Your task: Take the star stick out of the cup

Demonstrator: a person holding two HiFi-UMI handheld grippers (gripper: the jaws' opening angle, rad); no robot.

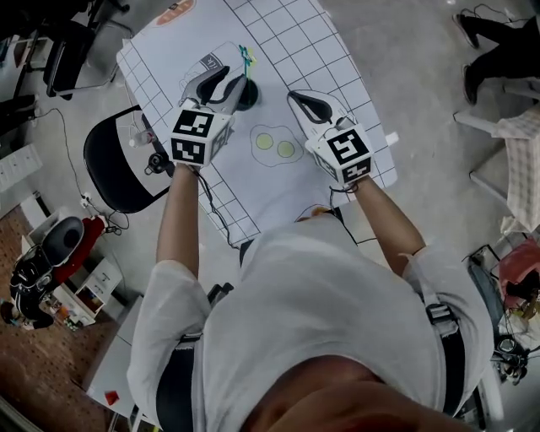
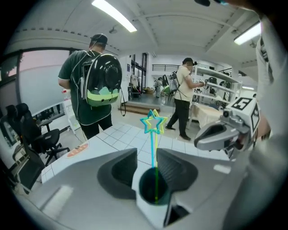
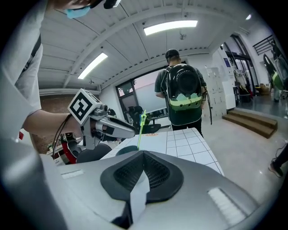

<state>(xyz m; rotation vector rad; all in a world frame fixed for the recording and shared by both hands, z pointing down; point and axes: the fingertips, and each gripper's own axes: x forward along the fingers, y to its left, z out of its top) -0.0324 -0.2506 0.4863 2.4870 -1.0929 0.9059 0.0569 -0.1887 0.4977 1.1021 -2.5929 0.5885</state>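
Observation:
A dark cup [image 1: 248, 94] stands on the white gridded table [image 1: 337, 51]. Out of it rise two thin star sticks, one blue [image 2: 150, 122] and one yellow-green [image 2: 158, 120]. My left gripper [image 1: 232, 84] is at the cup's left side. In the left gripper view this gripper [image 2: 146, 156] stands open, with the cup's mouth [image 2: 155, 186] in the gap just below the pads and the sticks upright between them. My right gripper [image 1: 298, 98] hangs to the right of the cup, shut and empty. From its own view the right gripper [image 3: 144, 155] faces the cup [image 3: 127, 151] and a stick [image 3: 141, 123].
A fried-egg picture [image 1: 276, 145] lies on the table between the grippers. An orange flat piece [image 1: 175, 10] lies at the far edge. A black chair [image 1: 118, 160] stands left of the table. A person with a backpack [image 2: 95, 87] and others stand beyond the table.

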